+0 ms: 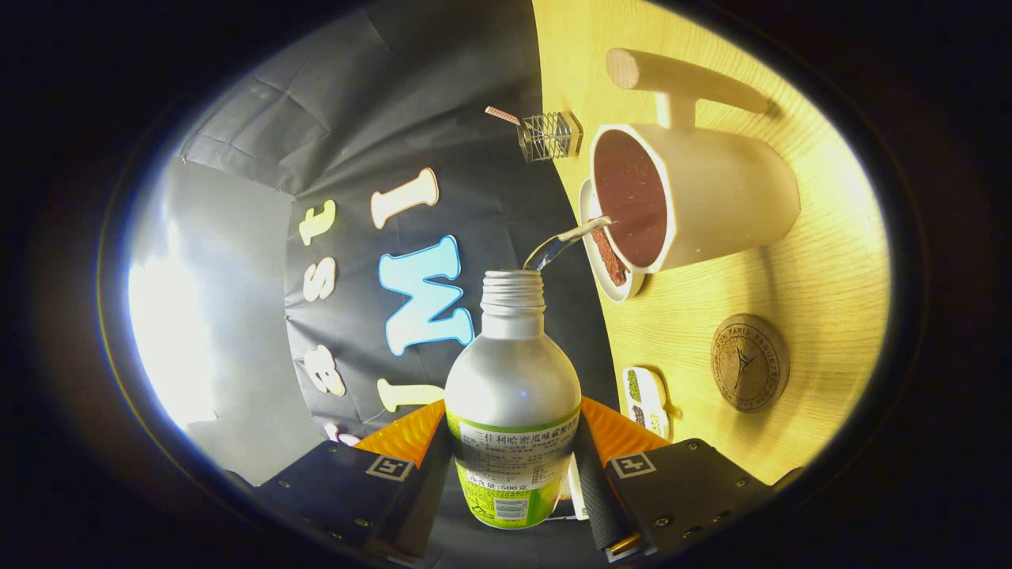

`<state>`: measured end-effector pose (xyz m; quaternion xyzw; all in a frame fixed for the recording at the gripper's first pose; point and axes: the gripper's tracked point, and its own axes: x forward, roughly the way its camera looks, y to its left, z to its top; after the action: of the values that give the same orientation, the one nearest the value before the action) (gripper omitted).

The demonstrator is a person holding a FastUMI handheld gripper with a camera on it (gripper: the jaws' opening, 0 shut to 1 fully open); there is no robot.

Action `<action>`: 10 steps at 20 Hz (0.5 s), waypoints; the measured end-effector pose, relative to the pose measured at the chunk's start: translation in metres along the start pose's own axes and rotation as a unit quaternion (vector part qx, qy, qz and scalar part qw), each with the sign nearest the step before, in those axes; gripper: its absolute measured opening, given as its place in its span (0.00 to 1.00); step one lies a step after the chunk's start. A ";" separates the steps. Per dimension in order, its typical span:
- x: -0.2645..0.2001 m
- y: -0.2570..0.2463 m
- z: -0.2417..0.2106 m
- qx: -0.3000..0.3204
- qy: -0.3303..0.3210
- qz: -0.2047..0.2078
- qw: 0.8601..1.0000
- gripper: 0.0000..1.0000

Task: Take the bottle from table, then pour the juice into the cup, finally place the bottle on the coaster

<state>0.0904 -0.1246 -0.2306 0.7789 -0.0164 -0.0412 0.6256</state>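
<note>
My gripper (514, 454) is shut on a silver bottle (512, 395) with a green label and no cap, both fingers pressing its sides. The whole view is rolled, so the wooden table (822, 269) stands on edge beside the bottle. A thin stream of liquid (565, 241) runs from the bottle's threaded mouth (513, 286) into a white cup (696, 197) with a dark inside, which rests on a white saucer (601, 261). A round cork coaster (749, 362) lies on the table nearer to me than the cup.
A wooden handle (684, 75) juts from the cup's far side. A small wire holder (547, 136) stands at the table's far edge, and a small white dish with green bits (647, 399) sits close to the fingers. Black cloth hangs behind the table.
</note>
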 end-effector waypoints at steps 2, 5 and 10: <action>0.000 0.004 0.000 0.006 0.000 0.004 1.000 0.75; 0.000 0.006 0.001 0.007 -0.003 0.006 1.000 0.75; 0.000 0.008 0.002 0.015 -0.007 0.009 1.000 0.75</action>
<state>0.0907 -0.1283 -0.2231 0.7875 -0.0285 -0.0407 0.6143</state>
